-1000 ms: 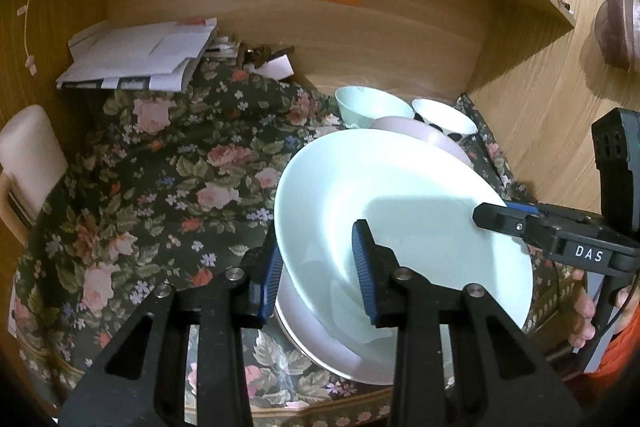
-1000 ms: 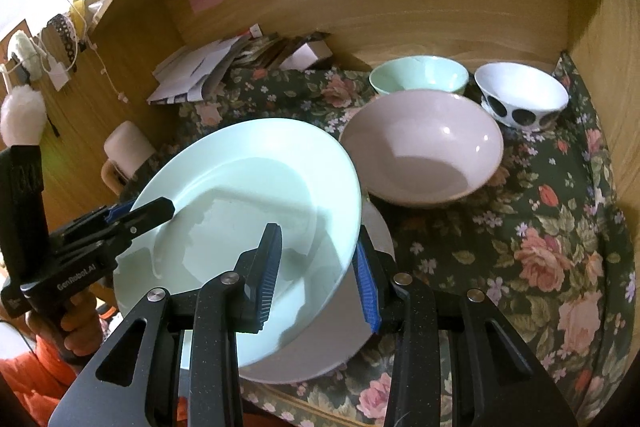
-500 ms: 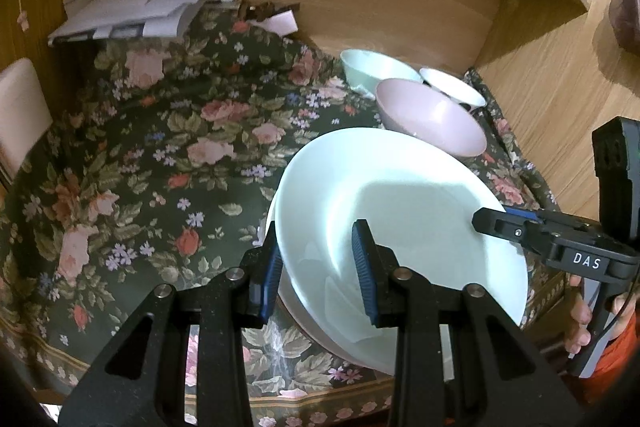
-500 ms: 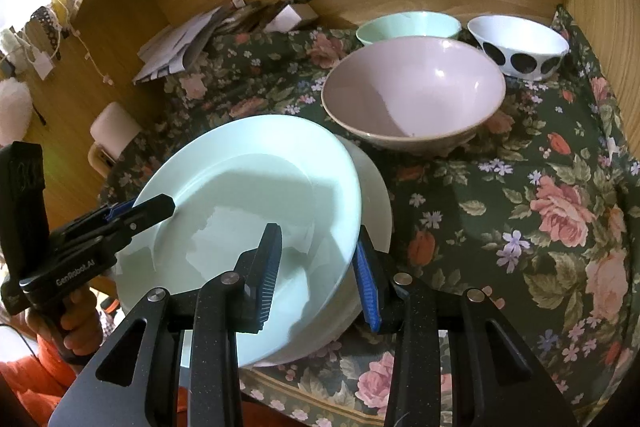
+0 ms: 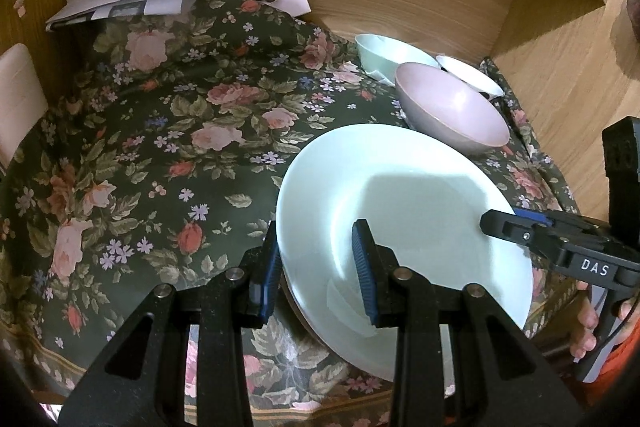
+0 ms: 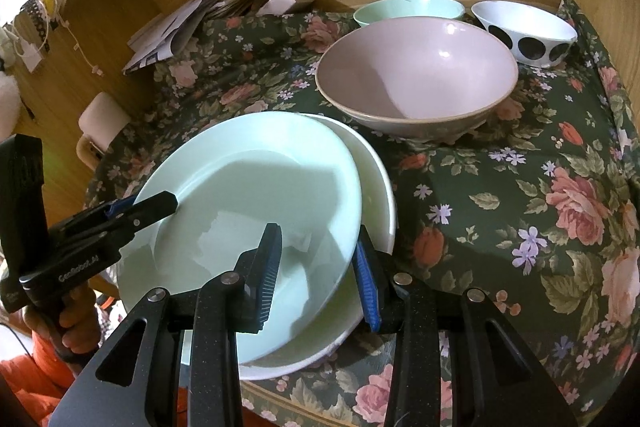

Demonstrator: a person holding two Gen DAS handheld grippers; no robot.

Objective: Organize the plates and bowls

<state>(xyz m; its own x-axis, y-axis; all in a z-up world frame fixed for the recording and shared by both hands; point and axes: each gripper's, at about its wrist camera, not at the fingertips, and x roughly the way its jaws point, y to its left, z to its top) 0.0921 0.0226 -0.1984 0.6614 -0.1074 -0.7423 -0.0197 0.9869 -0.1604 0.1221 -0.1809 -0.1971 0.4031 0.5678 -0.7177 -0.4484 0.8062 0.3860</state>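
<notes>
1. Now the green plate (image 6: 248,211) is lower than a second ago: it was tilted clear above the white plate (image 6: 376,187), and it now sits nearly flat over it, its rim just above or touching the white plate's far edge. I can't tell which.
2. That reads as the stacking step almost done. The plates end up at the front of the flowered cloth (image 5: 160,147), near its edge.
3. Your left gripper (image 5: 316,269) is clamped on the green plate's left rim, one pad under, one pad on top, at a narrow gap.
4. Your right gripper (image 6: 318,275) grips the opposite rim the same way. Its outer pad is down between the two plates.
5. Both tools have sunk with the plate and point steeply down at the cloth. Your hands are at the picture edges, behind the handles.
6. The bowls are untouched: the pink bowl (image 6: 416,83) is just behind the plates, the green bowl (image 6: 408,9) and spotted bowl (image 6: 528,31) at the back wall.
7. My call: set it down flat, then open both grips. Watch that the lower pads don't get pinched.
</notes>
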